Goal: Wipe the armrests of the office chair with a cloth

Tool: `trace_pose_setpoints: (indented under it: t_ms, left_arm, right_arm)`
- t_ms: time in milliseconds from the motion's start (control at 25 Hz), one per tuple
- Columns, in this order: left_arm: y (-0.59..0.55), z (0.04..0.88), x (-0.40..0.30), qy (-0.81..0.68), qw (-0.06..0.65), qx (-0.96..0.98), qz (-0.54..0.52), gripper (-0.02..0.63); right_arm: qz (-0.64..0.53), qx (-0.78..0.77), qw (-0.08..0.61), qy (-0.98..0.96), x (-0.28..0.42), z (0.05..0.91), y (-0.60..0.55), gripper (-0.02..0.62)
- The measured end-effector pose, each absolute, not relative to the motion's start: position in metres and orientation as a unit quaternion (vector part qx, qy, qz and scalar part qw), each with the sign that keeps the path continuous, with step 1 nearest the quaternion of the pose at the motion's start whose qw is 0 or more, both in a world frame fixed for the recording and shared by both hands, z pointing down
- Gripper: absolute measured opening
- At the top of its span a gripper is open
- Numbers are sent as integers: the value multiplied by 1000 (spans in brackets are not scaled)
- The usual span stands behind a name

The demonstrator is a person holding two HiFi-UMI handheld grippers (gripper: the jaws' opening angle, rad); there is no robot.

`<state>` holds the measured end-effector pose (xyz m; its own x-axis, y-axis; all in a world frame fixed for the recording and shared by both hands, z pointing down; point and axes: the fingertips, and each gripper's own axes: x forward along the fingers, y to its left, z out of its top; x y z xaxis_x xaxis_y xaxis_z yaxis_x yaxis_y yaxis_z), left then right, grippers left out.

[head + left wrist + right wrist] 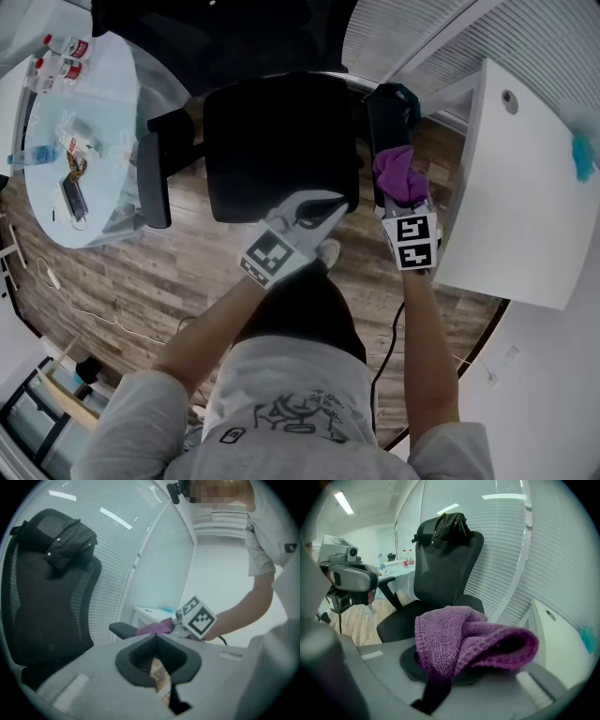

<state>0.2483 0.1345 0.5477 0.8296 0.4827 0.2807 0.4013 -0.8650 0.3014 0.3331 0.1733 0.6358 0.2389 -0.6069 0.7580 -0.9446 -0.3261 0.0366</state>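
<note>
Sitting at 9 o'clock of the office chair: round glass table, carrying bottles at its 11 o'clock edge and small clutter mid-top, too small to identify. Showing left armrest bare, at 9 o'clock of the seat. Carrying a dark garment draped over the top of the backrest.

Hovering left gripper at 6 o'clock of the seat, just over its front edge, pointing toward 2 o'clock. Holding those jaws pinched together at the tips, gripping nothing, only wood floor showing through the slot behind the pads.

Clamping right gripper narrow on the purple cloth, with folds bunching up and spilling over both jaws. Resting that cloth on the near end of the right armrest, at 3 o'clock of the seat.

Standing at 3 o'clock of that armrest: white cabinet, just beside the right gripper; contact not readable. Lying near the cabinet's 2 o'clock corner: small teal item, too blurred to identify. Trailing dark cable across the floor at 6 o'clock of the right gripper.
</note>
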Motion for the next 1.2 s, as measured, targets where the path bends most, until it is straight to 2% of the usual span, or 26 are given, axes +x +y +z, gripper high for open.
trace_pose_setpoints:
  t_ms: [240, 480, 800, 1200]
  left_arm:
    - [139, 550, 249, 238, 115, 948, 178, 1]
    - [137, 548, 252, 238, 116, 948, 175, 1]
    - [124, 554, 248, 230, 121, 949, 178, 1]
    - [110, 557, 249, 219, 128, 951, 176, 1]
  right_arm:
    - [340, 749, 240, -515, 307, 634, 198, 35]
    - [354, 745, 226, -518, 317, 635, 193, 37]
    - [353, 744, 216, -524, 357, 641, 154, 37]
    - [344, 736, 245, -530, 423, 649, 89, 37]
